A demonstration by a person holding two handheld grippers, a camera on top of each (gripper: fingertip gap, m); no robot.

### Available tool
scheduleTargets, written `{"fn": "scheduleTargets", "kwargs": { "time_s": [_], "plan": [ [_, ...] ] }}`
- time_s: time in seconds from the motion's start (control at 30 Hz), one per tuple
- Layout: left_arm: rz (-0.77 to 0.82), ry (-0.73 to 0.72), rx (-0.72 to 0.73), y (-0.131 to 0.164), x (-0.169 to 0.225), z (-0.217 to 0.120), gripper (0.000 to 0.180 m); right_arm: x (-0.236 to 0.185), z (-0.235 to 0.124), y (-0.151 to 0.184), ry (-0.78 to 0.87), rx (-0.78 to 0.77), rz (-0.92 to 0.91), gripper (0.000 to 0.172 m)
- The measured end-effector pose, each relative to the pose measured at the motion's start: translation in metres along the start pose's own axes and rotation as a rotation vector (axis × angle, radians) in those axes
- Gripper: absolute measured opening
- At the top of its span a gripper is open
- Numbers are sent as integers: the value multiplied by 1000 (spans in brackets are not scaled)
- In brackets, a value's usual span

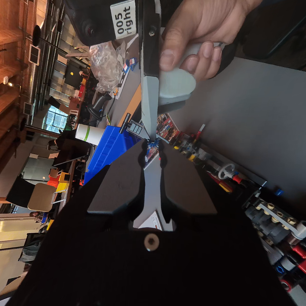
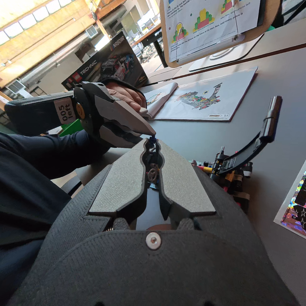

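And there it was, the two tools nose to nose above the counter (image 2: 207, 140)! The left tool (image 1: 152, 142) sat clenched on a small blue peg (image 2: 152, 140), pinched right at its fingertips. From the right wrist view we saw it slanting down from the left, the peg standing roughly upright under its tip. The right tool (image 2: 152, 143) was all but closed on a thin dark plate (image 2: 156, 149), seen edge-on between its pads. The peg was touching or just beside that plate's top edge; which one, we couldn't tell. The half-built model (image 2: 231, 167) sat off to the right, the open booklet (image 2: 207, 99) beyond.
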State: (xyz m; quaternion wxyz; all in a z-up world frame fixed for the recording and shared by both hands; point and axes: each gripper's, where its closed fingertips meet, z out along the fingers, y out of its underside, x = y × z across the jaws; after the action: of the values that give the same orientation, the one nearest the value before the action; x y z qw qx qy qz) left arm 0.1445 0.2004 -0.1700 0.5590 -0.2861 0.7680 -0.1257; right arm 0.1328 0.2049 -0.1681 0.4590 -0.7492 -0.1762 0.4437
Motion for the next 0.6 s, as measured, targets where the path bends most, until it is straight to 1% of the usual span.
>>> {"fn": "scheduleTargets", "kwargs": {
  "time_s": [0.13, 0.5, 0.6],
  "plan": [
    [18, 6, 6, 2, 3, 1, 10, 2, 0, 3, -37, 12, 60, 4],
    [76, 20, -25, 9, 12, 7, 10, 10, 2, 14, -14, -24, 69, 4],
    [93, 10, -3, 7, 12, 7, 9, 8, 1, 14, -40, -15, 96, 4]
  ]
}}
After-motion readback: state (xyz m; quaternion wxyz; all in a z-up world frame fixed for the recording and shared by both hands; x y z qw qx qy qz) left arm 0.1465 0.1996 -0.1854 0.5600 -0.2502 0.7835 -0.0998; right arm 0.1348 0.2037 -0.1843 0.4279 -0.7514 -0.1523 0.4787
